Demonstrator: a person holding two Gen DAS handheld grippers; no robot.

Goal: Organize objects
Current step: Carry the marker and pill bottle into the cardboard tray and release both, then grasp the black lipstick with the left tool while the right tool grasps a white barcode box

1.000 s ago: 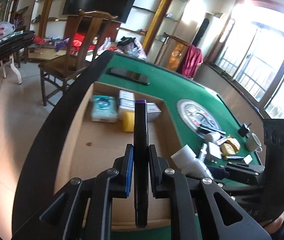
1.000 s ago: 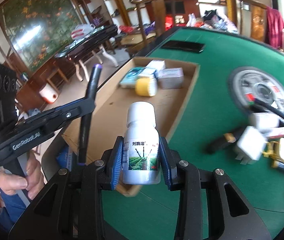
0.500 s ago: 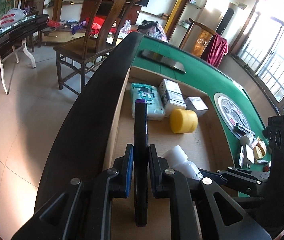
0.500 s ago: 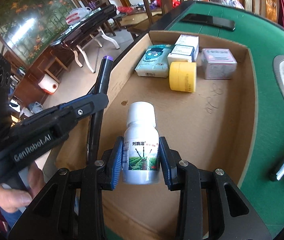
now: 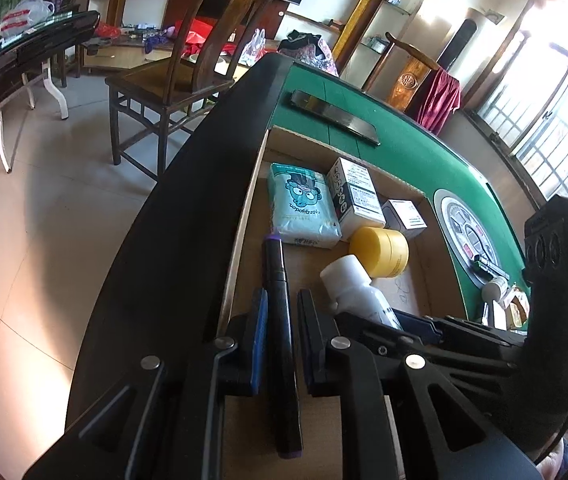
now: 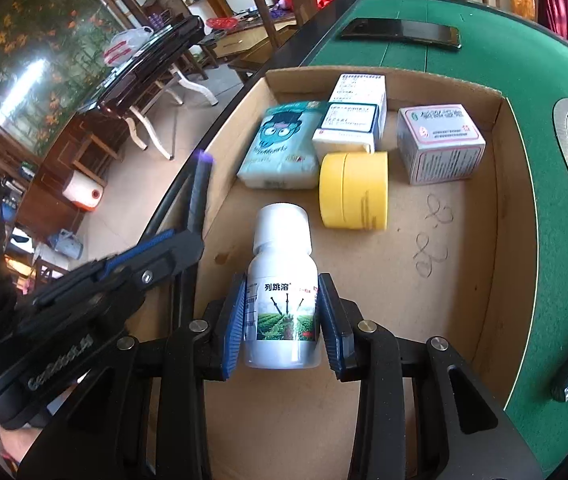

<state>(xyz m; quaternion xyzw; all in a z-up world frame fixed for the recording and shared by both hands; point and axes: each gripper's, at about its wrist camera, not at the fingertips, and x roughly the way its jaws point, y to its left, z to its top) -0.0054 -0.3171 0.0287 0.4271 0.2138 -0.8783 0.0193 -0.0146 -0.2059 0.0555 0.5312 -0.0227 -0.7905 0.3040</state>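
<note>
Both are pointing steeply down, side by side: the left hand-held gripper [image 5: 280,320] is clamping shut, the right hand-held gripper [image 6: 282,316] is gripping too.

Matt cardboard box [image 6: 495,184], glossy plastic bottle [image 6: 282,300]

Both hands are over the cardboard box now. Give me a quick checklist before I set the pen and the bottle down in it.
1. Left gripper hold on the black pen: ok, jaws shut on it.
2. Right gripper hold on the white bottle: ok, pads press its label.
3. Both items over the cardboard box: ok.
4. Bare floor ahead of the bottle: ok, though the yellow jar lies just beyond.
5. Room for the pen along the box's left wall: ok; the tissue pack lies just beyond its tip.
6. Height above the box floor: cannot tell.
</note>
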